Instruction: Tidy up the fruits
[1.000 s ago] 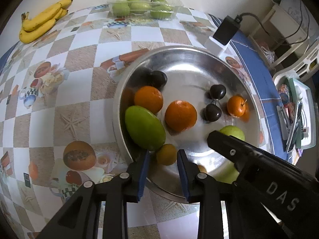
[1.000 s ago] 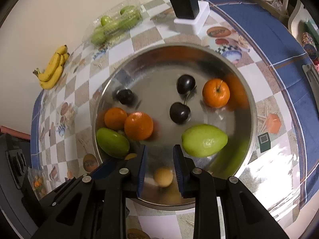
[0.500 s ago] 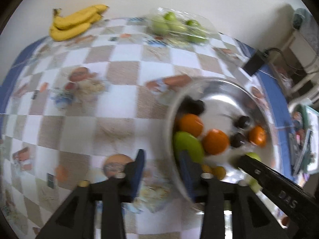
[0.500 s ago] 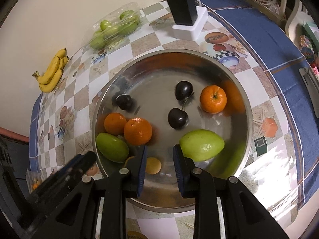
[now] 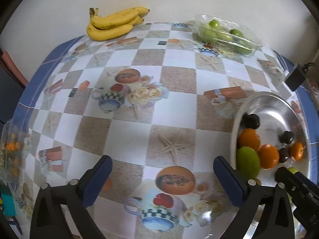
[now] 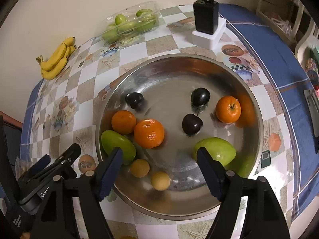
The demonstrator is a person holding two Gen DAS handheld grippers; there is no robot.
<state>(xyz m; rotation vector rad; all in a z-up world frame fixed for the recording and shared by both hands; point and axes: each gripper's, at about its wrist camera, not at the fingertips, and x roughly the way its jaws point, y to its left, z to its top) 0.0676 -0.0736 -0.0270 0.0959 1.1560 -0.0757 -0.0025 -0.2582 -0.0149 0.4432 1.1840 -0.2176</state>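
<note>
A steel bowl holds three oranges, three dark plums, two green mangoes and two small yellow fruits. My right gripper hangs over the bowl's near side. Its jaws are opening, and the yellow fruits lie loose below them, untouched by the pads. My left gripper is left of the bowl, over the patterned tablecloth. Its jaws are opening wide with nothing between them.
Bananas lie at the table's far edge by the wall. A clear plastic box of green fruit sits right of them. A black charger on a white block stands behind the bowl. A bag of small orange fruit lies at the left edge.
The left gripper swung left, away from the bowl and out over the tablecloth, while its jaws spread wide. The right gripper stayed over the bowl and its jaws opened.
</note>
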